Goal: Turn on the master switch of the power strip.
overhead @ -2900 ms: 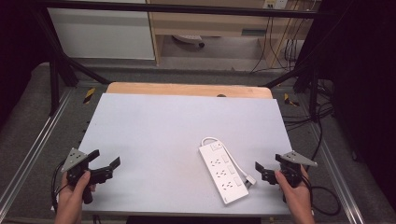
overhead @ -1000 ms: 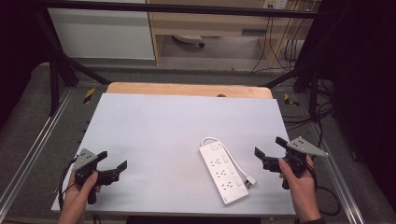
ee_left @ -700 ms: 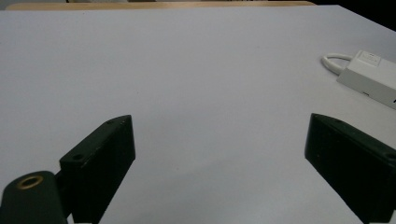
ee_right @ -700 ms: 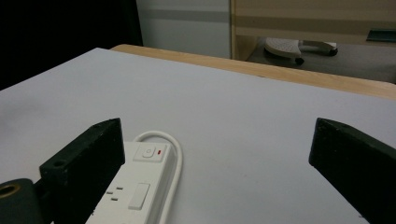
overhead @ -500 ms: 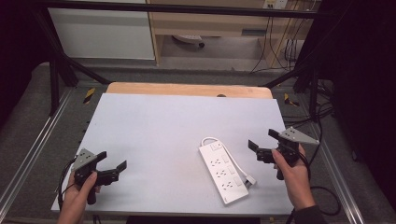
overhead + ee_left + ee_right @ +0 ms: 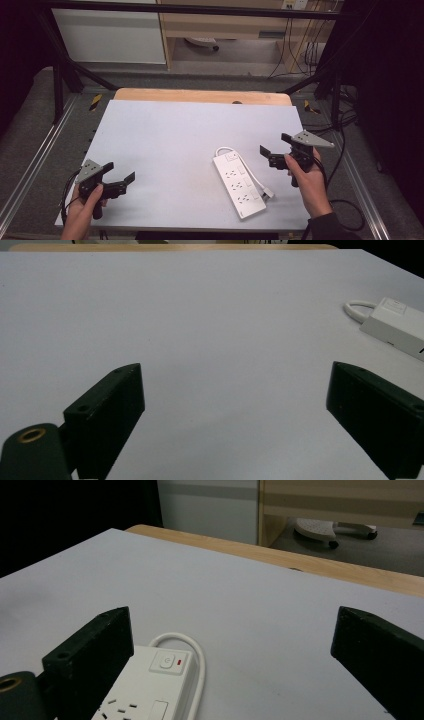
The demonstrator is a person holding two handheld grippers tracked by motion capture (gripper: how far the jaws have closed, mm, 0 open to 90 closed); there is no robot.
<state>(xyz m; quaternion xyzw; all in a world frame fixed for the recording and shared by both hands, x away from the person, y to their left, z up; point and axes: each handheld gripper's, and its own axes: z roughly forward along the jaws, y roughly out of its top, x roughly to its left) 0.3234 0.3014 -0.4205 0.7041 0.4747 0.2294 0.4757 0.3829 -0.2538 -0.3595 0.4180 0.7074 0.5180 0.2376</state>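
A white power strip (image 6: 239, 187) lies flat on the pale surface (image 6: 170, 140), toward the person's right and near the front edge. Its long axis runs on a diagonal: the switch end, where a white cable (image 6: 252, 175) loops out, points away from the person and slightly left, while the far socket end comes toward the front right. The cable runs back along the strip's right flank to a plug (image 6: 268, 193) lying just beside its lower half. The right tongs (image 6: 274, 152) hover just beside that switch end, to its right and a little beyond it, jaws spread wide and gripping nothing. In the right gripper view the strip's switch (image 6: 169, 660) and cable loop sit low between the two black jaws, closer to the left jaw, so the tongs point across the strip's upper end, not along it. The left tongs (image 6: 121, 181) are held well apart from the strip, near the front left corner of the surface, likewise released and empty. In the left gripper view the strip's end (image 6: 395, 326) shows far off at the right edge, outside the jaw gap. The right hand (image 6: 307, 177) is plainly the nearer one. Any move on the strip would most likely start there, and reaching the switch end looks to need a short shift left and down.
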